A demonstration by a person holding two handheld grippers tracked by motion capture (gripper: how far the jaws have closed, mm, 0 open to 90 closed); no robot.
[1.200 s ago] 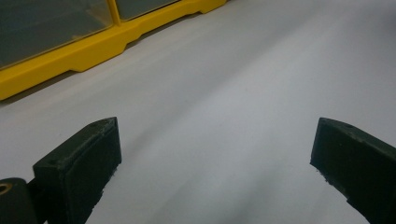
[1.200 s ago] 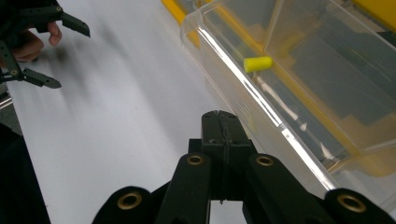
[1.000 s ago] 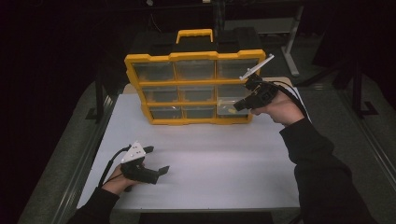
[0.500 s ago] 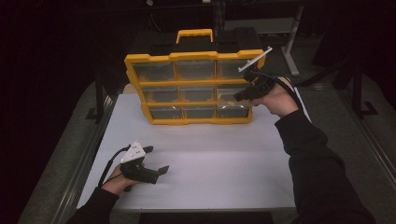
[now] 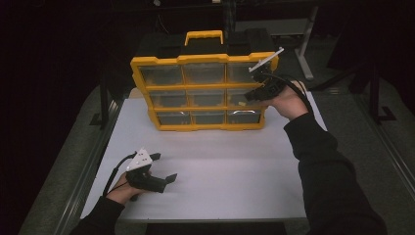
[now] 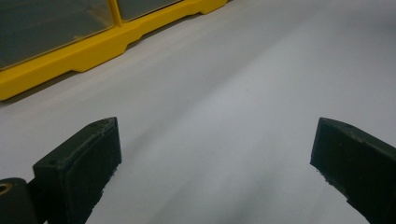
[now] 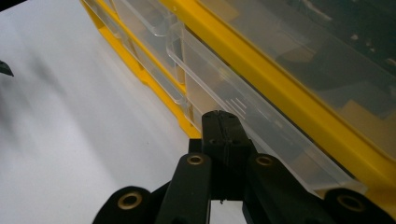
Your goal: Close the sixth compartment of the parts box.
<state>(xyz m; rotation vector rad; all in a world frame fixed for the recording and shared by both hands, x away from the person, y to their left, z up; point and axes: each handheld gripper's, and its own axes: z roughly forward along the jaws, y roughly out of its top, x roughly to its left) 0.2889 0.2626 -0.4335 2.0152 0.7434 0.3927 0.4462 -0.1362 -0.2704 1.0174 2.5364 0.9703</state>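
Observation:
A yellow organizer [image 5: 204, 59] with clear drawers and a top handle stands upright at the back of the white table [image 5: 230, 161]. My right gripper [image 5: 249, 95] is shut with nothing between its jaws, its tips at the front of the clear drawer [image 5: 237, 98] in the right column's middle row. In the right gripper view the shut tips [image 7: 221, 116] sit right against that drawer's front [image 7: 266, 128], below the yellow frame [image 7: 280, 84]; whether they touch it I cannot tell. My left gripper [image 5: 165, 167] rests open near the table's front left, nothing between its jaws [image 6: 215, 154].
The organizer's yellow base [image 6: 60, 70] lies beyond the left gripper, with bare white tabletop between. Grey floor strips and dark metal frame legs [image 5: 306, 44] flank the table. A cable loops from the left gripper near the table's left edge.
The right hand has shifted a little up and back along the organizer's right column, jaws staying shut. The left hand and gripper have not moved.

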